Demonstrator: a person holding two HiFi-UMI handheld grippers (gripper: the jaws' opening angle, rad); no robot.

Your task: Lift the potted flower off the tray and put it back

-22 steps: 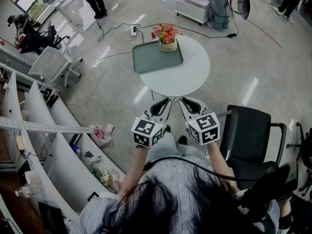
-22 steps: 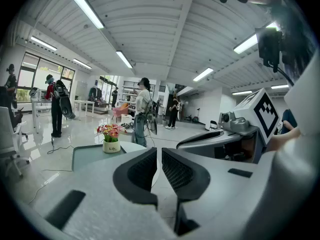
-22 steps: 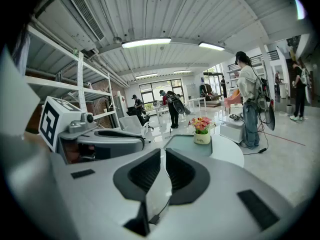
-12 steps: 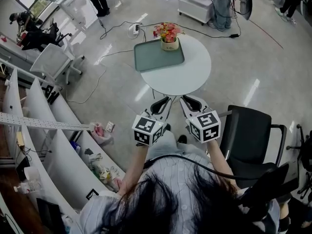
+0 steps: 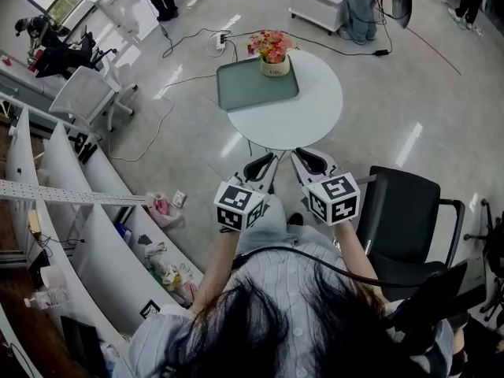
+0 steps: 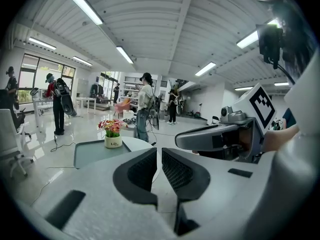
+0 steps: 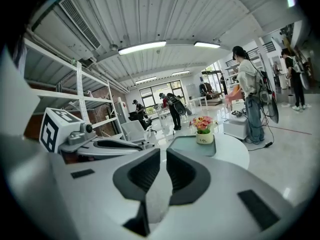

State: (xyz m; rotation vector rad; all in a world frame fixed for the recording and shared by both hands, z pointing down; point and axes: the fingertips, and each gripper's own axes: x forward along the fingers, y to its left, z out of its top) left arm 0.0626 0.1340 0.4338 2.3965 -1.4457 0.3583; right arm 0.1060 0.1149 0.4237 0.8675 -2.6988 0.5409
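The potted flower (image 5: 272, 53), pink and orange blooms in a cream pot, stands upright on the far right corner of the grey-green tray (image 5: 250, 89) on the round white table (image 5: 303, 116). My left gripper (image 5: 264, 163) and right gripper (image 5: 302, 159) hover side by side short of the table's near edge, both shut with nothing between their jaws. In the left gripper view the flower (image 6: 112, 132) and tray (image 6: 92, 152) lie ahead, beyond the closed jaws (image 6: 159, 152). The right gripper view shows the flower (image 7: 203, 129) past its closed jaws (image 7: 163, 155).
A black office chair (image 5: 405, 215) stands to my right. White curved desks (image 5: 75, 211) and a white chair (image 5: 83, 99) fill the left side. Cables (image 5: 189, 50) run over the floor behind the table, near a white cabinet (image 5: 315, 2). Several people stand farther back.
Both grippers stay shut and side by side. The head view has shifted a little. The flower and the tray have not moved.
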